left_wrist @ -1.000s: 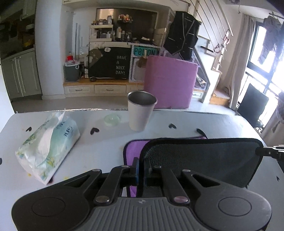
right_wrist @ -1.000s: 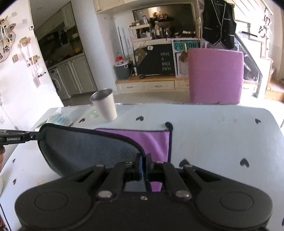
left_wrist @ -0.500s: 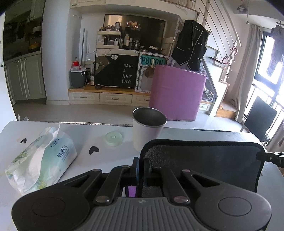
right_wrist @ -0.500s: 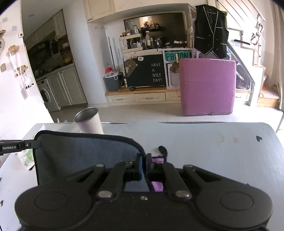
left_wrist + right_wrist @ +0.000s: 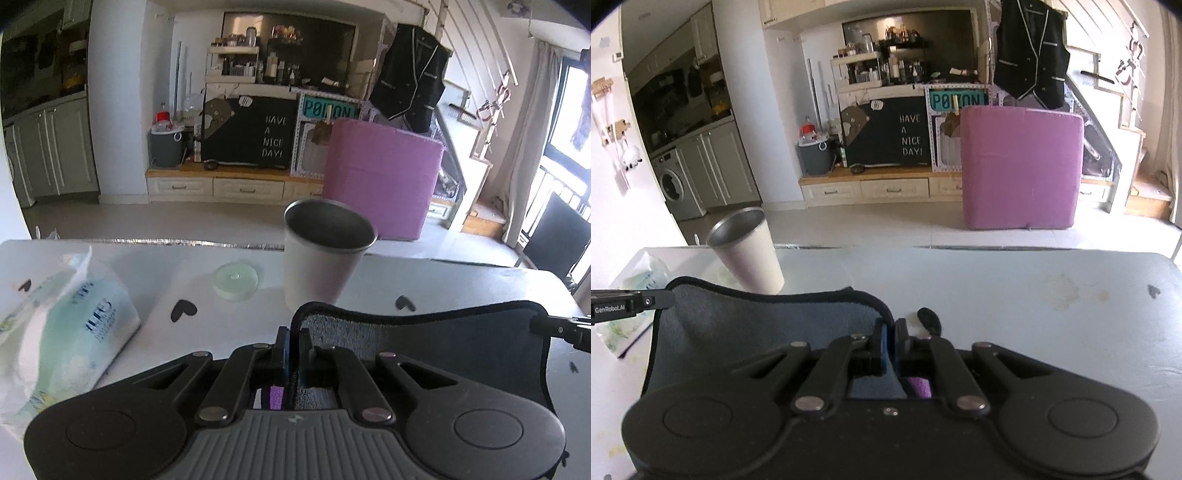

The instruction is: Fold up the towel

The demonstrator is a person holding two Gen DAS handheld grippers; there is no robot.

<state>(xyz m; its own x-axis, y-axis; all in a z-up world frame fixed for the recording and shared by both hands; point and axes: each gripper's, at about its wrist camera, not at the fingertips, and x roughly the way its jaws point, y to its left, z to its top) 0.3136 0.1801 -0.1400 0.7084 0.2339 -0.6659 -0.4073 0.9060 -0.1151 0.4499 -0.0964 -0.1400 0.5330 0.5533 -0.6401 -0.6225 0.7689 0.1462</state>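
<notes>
The towel [image 5: 443, 347] is grey on the side facing me, purple on the other, with a dark hem. It hangs stretched between both grippers over the white table [image 5: 461, 284]. My left gripper [image 5: 293, 338] is shut on its left corner. My right gripper [image 5: 891, 334] is shut on its right corner; the towel [image 5: 768, 325] sags in the middle. A sliver of purple shows under each gripper. The right gripper's tip shows at the right edge of the left wrist view [image 5: 561, 328], the left gripper's tip at the left edge of the right wrist view [image 5: 628, 304].
A white metal cup [image 5: 321, 258] stands just beyond the towel's top edge, also in the right wrist view [image 5: 750, 251]. A tissue pack [image 5: 62, 332] lies at the left. A small round green disc [image 5: 234, 278] lies left of the cup. The table's far edge [image 5: 166, 242] is close behind.
Both grippers have carried the towel's held edge forward toward the cup and the far edge. The purple half on the table has gone out of sight beneath the lifted grey half.
</notes>
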